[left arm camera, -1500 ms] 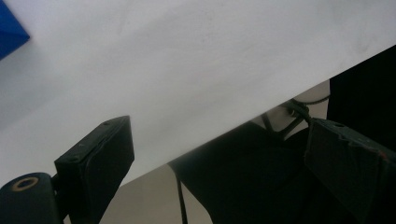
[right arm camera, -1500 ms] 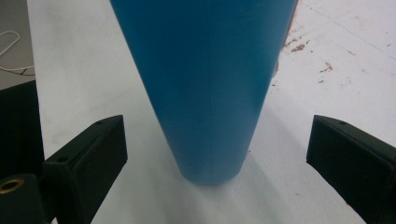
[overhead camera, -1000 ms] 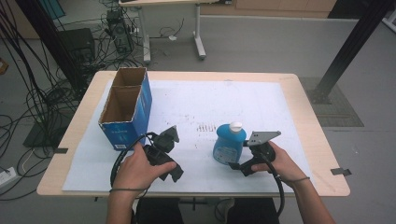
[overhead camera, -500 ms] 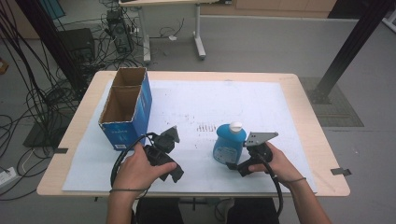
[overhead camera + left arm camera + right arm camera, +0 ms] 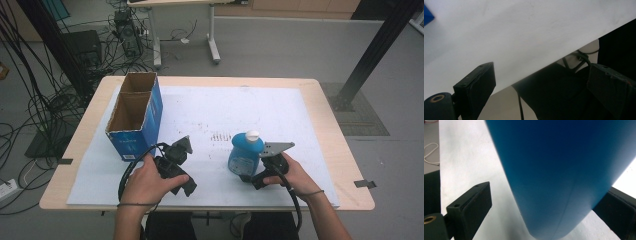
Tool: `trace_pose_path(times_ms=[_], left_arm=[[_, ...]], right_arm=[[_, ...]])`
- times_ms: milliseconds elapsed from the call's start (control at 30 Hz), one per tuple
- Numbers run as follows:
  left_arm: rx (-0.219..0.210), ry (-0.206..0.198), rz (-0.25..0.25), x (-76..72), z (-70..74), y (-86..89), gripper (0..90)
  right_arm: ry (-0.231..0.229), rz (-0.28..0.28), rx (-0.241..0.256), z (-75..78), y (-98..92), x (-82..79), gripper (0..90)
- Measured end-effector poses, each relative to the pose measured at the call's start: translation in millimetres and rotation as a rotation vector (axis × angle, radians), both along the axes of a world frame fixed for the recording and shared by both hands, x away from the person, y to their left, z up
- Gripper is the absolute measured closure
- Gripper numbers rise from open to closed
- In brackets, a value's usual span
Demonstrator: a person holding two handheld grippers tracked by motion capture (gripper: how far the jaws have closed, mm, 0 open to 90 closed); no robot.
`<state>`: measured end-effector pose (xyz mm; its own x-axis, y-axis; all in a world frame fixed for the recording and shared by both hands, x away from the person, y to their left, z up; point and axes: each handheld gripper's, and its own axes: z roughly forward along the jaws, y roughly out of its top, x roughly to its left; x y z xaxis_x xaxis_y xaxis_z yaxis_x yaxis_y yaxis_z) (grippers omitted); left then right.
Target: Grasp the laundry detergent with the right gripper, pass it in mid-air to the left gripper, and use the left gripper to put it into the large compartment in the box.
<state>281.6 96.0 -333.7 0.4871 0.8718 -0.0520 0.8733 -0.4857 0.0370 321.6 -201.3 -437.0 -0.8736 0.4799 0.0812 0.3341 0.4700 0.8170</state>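
A blue bottle (image 5: 244, 156) with a white cap stands upright on the white sheet near the table's front. My right gripper (image 5: 248, 176) is at its base, open, with one jaw on either side. In the right gripper view the bottle (image 5: 564, 170) sits between the jaws of the right gripper (image 5: 549, 200), with a gap to the left jaw. My left gripper (image 5: 186, 184) rests in the person's left hand near the front edge. Seen in the left gripper view, it (image 5: 544, 75) is open with nothing between its jaws.
An open blue cardboard box (image 5: 134, 119) stands at the table's left side, a short way behind the left hand. The white sheet (image 5: 240, 110) covers most of the wooden table (image 5: 330, 125). Cables and desk legs lie on the floor beyond.
The right hand and its gripper have edged slightly left towards the bottle. The left gripper and the box have stayed put.
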Motion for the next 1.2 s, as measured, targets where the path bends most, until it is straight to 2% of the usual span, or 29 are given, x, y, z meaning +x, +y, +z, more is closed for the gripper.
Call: trace_pose_path(times_ms=[1200], left_arm=[[-0.001, -0.004, -0.01, -0.6, 2.8, -2.0, 8.6]], right_arm=[[-0.007, 0.001, 0.01, -0.3, 0.5, 0.6, 4.6]])
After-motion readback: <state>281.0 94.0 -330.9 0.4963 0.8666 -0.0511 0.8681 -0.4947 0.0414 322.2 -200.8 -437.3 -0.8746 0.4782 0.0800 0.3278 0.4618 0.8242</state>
